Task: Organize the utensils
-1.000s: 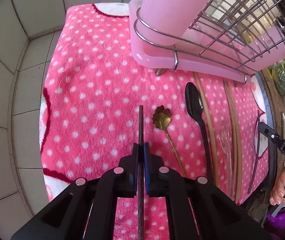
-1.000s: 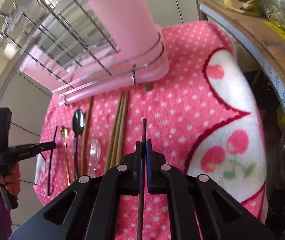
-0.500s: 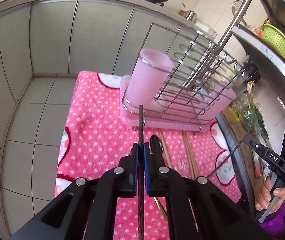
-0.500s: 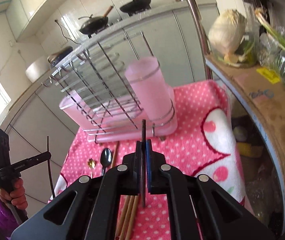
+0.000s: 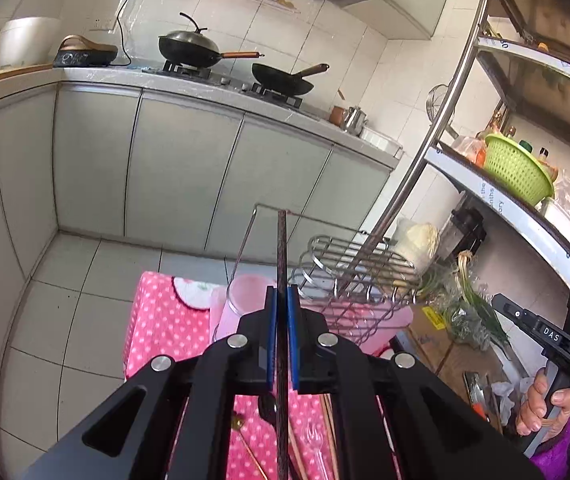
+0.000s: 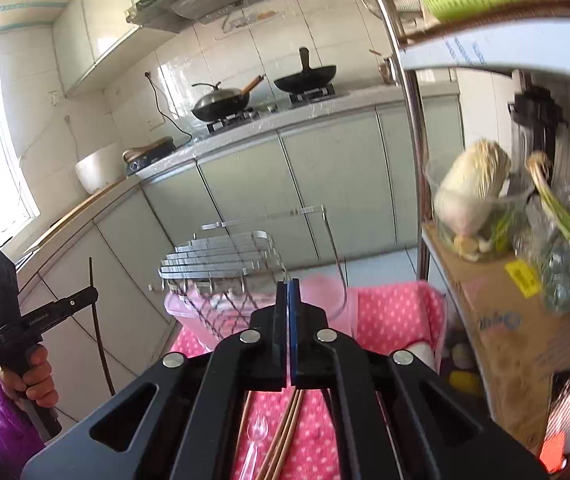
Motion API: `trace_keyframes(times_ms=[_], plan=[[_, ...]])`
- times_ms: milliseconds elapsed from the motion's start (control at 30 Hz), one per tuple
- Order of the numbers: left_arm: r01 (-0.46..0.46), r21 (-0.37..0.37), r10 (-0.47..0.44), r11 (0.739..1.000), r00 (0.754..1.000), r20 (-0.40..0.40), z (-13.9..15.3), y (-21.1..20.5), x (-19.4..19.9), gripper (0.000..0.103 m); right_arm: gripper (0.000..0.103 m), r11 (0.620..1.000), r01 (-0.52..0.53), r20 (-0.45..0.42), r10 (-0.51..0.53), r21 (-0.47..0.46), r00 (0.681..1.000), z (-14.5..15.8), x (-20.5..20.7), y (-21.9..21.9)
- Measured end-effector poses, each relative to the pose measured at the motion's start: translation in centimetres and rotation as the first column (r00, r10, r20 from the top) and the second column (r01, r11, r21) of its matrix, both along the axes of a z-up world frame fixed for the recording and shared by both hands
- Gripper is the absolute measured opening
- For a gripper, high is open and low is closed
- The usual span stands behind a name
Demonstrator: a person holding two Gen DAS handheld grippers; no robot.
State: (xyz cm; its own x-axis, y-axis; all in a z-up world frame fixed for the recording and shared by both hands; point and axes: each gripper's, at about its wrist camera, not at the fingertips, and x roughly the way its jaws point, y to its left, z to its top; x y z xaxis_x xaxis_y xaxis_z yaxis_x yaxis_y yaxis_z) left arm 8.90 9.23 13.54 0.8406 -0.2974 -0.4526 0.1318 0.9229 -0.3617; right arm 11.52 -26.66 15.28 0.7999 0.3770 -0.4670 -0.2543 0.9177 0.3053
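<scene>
While both tongs [image 5: 281, 312] [image 6: 288, 304] are pinching dark chopsticks [image 5: 281, 264] above the pink cup [image 5: 241, 300], remaining utensils [image 6: 281, 436] are lying below it.

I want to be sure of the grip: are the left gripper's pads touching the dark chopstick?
Touching. The left wrist view shows the dark chopstick clamped between the left gripper's blue pads, no gap.

left gripper [image 5: 281, 308] hides the black spoon [image 5: 267, 408].
</scene>
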Motion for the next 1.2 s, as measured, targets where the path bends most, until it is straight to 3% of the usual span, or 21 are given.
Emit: trace_keyframes(times_ms=[100, 200, 267, 333, 433, 533, 700, 833, 1000, 1133, 1200], plan=[[-0.003, 0.000, 0.003, 1.000, 1.000, 0.025, 1.6, -0.3, 1.5, 0.004, 0.001, 1.000, 0.011, 0.021, -0.010, -0.008, 1.000, 1.7, 0.9, -0.2], [0.010, -0.022, -0.009, 1.000, 1.000, 0.029, 2.0, -0.6, 2.5, 0.004, 0.001, 1.000, -0.010, -0.029, 0.010, 0.011, 1.000, 1.3, 2.0, -0.5], [0.027, -0.032, -0.027, 0.999, 0.999, 0.019, 1.3, -0.9, 2.9, 0.004, 0.001, 1.000, -0.017, -0.096, 0.017, -0.004, 0.995, -0.7, 2.7, -0.4], [0.043, -0.030, -0.043, 0.999, 0.999, -0.009, 0.2, -1.3, 3.3, 0.004, 0.004, 0.998, -0.051, -0.205, 0.045, -0.023, 0.978, -4.6, 3.6, 0.1], [0.053, -0.029, -0.054, 0.998, 0.997, -0.055, -1.7, -1.4, 3.6, 0.004, 0.015, 0.990, -0.134, -0.382, 0.109, -0.040, 0.918, -10.9, 4.6, 1.6], [0.060, -0.039, -0.064, 0.997, 0.994, -0.093, -3.5, -1.1, 3.6, 0.004, 0.018, 0.970, -0.230, -0.460, 0.167, -0.083, 0.872, -15.0, 4.1, 4.2], [0.059, -0.044, -0.065, 0.997, 0.989, -0.131, -5.8, -0.4, 3.3, 0.004, 0.026, 0.886, -0.408, -0.484, 0.263, -0.222, 0.835, -18.4, 2.6, 9.8], [0.049, -0.058, -0.058, 0.997, 0.986, -0.154, -6.9, 0.4, 3.1, 0.004, 0.026, 0.832, -0.462, -0.504, 0.270, -0.307, 0.820, -20.3, 2.8, 11.8], [0.039, -0.073, -0.051, 0.997, 0.984, -0.169, -7.7, 1.2, 3.0, 0.004, 0.026, 0.797, -0.510, -0.545, 0.284, -0.323, 0.789, -22.0, 4.3, 12.8], [0.031, -0.086, -0.046, 0.996, 0.983, -0.179, -8.0, 1.6, 2.9, 0.004, 0.024, 0.764, -0.523, -0.531, 0.284, -0.377, 0.798, -23.0, 4.7, 13.6], [0.027, -0.089, -0.043, 0.996, 0.982, -0.182, -8.0, 1.7, 2.9, 0.004, 0.014, 0.758, -0.504, -0.504, 0.270, -0.414, 0.820, -23.1, 4.5, 13.7]])
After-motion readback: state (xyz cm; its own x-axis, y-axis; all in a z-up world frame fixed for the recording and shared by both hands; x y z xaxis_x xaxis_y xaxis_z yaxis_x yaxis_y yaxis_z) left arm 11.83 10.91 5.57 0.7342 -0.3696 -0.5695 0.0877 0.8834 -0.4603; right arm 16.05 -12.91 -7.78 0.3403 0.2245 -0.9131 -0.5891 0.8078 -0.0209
